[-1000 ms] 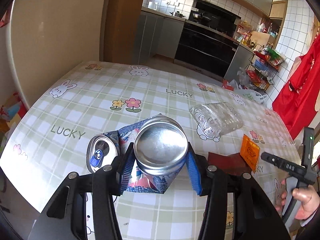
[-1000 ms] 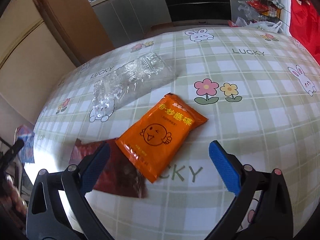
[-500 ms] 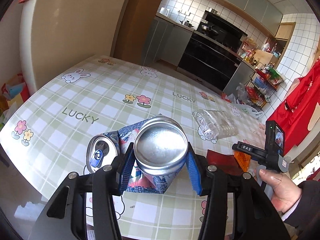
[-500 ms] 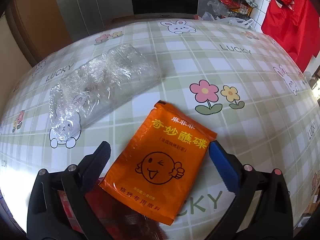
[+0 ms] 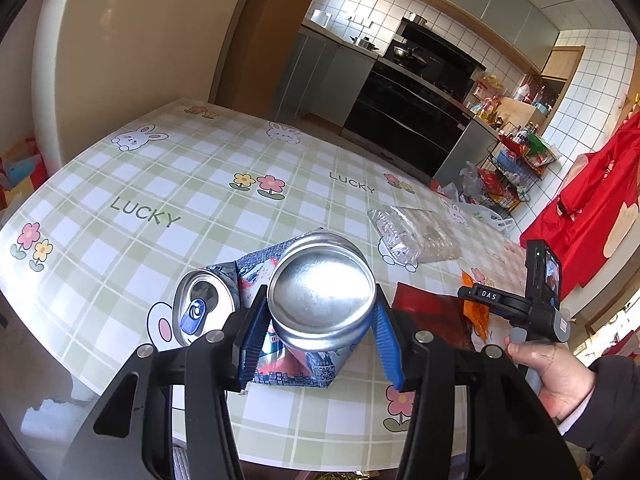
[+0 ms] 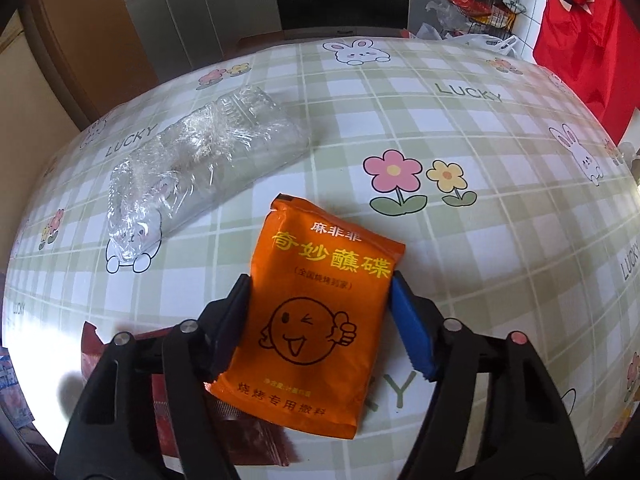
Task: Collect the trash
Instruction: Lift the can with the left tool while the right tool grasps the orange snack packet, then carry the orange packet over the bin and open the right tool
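My left gripper (image 5: 318, 332) is shut on a crushed drink can (image 5: 322, 304), held above the table (image 5: 160, 184); its silver base faces the camera and its bent top end (image 5: 202, 306) sticks out left. My right gripper (image 6: 320, 320) has closed onto the sides of an orange snack packet (image 6: 316, 300), which lies on the table. A dark red wrapper (image 6: 224, 424) lies under the packet's near end and shows in the left wrist view (image 5: 432, 316). A crumpled clear plastic bottle (image 6: 200, 160) lies further back left, also in the left wrist view (image 5: 412, 234).
The table carries a green checked cloth with rabbits and flowers. A kitchen counter and oven (image 5: 408, 120) stand behind, a wire rack of goods (image 5: 512, 168) and red cloth (image 5: 600, 200) at right. The table's near edge is just below both grippers.
The right gripper has moved forward over the orange packet and its fingers have closed from wide open onto the packet's sides. The left gripper has risen a little, still holding the can.
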### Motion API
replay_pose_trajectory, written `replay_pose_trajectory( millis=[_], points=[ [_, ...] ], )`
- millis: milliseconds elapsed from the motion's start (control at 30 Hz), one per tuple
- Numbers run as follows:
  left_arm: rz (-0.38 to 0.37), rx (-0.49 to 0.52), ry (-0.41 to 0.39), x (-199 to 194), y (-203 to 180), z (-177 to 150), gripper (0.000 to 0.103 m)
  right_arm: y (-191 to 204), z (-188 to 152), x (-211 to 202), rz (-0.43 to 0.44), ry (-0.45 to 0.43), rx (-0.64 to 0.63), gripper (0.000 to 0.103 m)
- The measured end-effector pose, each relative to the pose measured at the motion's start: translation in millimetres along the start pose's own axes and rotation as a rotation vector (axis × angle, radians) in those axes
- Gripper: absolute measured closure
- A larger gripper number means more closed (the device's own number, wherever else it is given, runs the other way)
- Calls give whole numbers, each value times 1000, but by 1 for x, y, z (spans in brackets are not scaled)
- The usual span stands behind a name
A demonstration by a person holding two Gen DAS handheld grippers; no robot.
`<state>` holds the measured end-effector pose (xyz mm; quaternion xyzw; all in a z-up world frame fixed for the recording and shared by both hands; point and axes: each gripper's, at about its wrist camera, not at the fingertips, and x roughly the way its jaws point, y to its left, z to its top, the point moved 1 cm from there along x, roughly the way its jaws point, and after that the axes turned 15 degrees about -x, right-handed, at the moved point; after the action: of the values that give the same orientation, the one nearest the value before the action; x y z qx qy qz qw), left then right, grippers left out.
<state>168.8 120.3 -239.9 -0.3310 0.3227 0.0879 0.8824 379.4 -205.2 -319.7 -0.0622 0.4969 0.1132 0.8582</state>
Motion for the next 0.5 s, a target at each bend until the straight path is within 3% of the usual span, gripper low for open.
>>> replay_pose_trajectory(
  millis=[167, 500],
  points=[
    [-22, 15, 4, -8, -9, -4, 55, 2, -7, -22, -9, -59, -60, 42],
    [-60, 58, 7, -34, -31, -13, 55, 0, -42, -116, 88, -272, -71, 42]
  ],
)
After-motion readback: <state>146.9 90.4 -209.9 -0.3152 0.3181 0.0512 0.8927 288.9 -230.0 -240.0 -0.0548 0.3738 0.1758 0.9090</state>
